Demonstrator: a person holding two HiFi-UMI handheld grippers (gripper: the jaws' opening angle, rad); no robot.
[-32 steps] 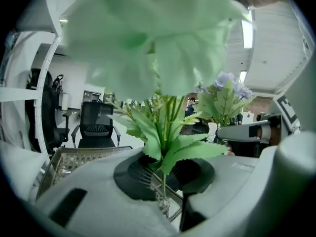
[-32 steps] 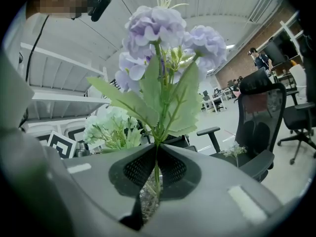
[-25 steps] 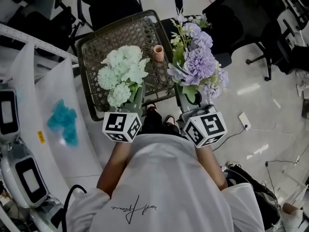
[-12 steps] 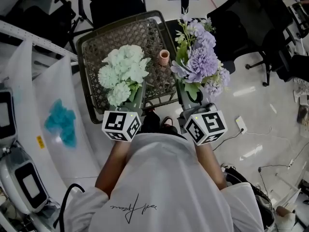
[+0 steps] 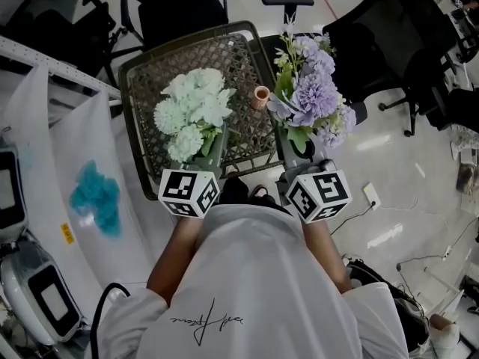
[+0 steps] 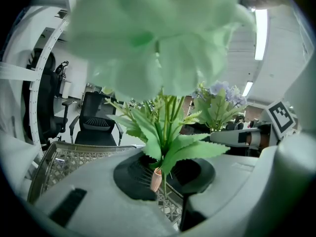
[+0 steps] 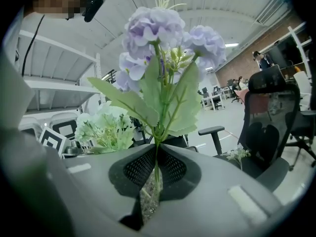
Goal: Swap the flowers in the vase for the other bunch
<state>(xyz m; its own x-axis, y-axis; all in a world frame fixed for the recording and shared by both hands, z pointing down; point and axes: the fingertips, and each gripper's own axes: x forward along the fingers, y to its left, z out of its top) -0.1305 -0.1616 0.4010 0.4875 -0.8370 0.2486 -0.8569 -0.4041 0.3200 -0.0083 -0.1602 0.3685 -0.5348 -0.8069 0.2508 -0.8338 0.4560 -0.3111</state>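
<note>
A small pink vase (image 5: 260, 96) stands empty on the wicker table (image 5: 150, 81). My left gripper (image 5: 212, 154) is shut on the stems of a pale green bunch (image 5: 191, 118), held upright over the table's near side. In the left gripper view the stems (image 6: 165, 147) run up between the jaws of the left gripper (image 6: 165, 169), with the vase (image 6: 156, 179) showing beyond them. My right gripper (image 5: 299, 148) is shut on a purple bunch (image 5: 310, 99), upright just right of the vase at the table's edge. The right gripper (image 7: 156, 169) pinches thin stems under the purple bunch (image 7: 163, 33).
Black office chairs (image 5: 389, 36) stand beyond and right of the table. A white rack (image 5: 45, 66) and a white sheet with a blue patch (image 5: 96, 197) lie at left. Cables and a power strip (image 5: 372, 194) lie on the floor at right.
Both grippers carried their bunches a little farther over the table toward the vase, then held still over the last half second.
</note>
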